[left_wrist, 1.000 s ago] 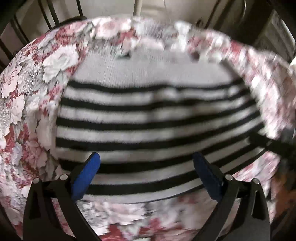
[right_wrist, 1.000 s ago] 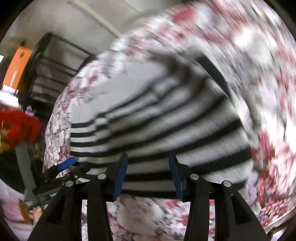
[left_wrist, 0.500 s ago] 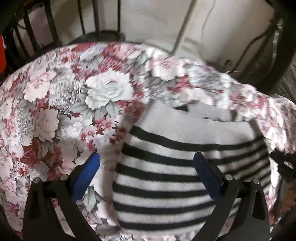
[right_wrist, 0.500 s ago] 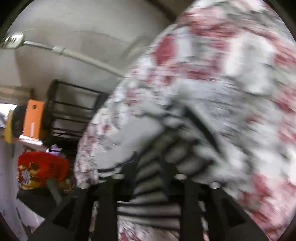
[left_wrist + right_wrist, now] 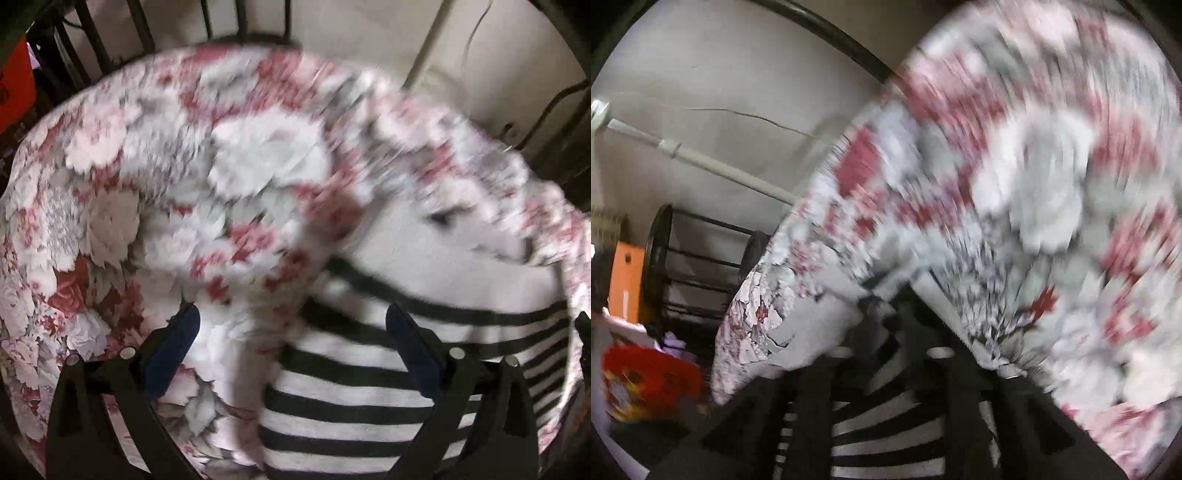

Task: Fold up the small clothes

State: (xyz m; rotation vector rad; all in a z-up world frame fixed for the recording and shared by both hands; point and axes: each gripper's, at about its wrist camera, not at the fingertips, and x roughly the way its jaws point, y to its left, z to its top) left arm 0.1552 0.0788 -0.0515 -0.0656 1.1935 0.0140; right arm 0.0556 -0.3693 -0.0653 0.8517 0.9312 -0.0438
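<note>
Motion blur smears the floral cloth (image 5: 1052, 184) in both views — the right gripper (image 5: 892, 332) tips are lost in dark blur, striped sweater (image 5: 369, 406) cut off below.

Floral cloth (image 5: 155, 192), orange box (image 5: 626, 280)

sweater (image 5: 424, 369) on cloth (image 5: 147, 184) | chair (image 5: 240, 22) behind
</note>
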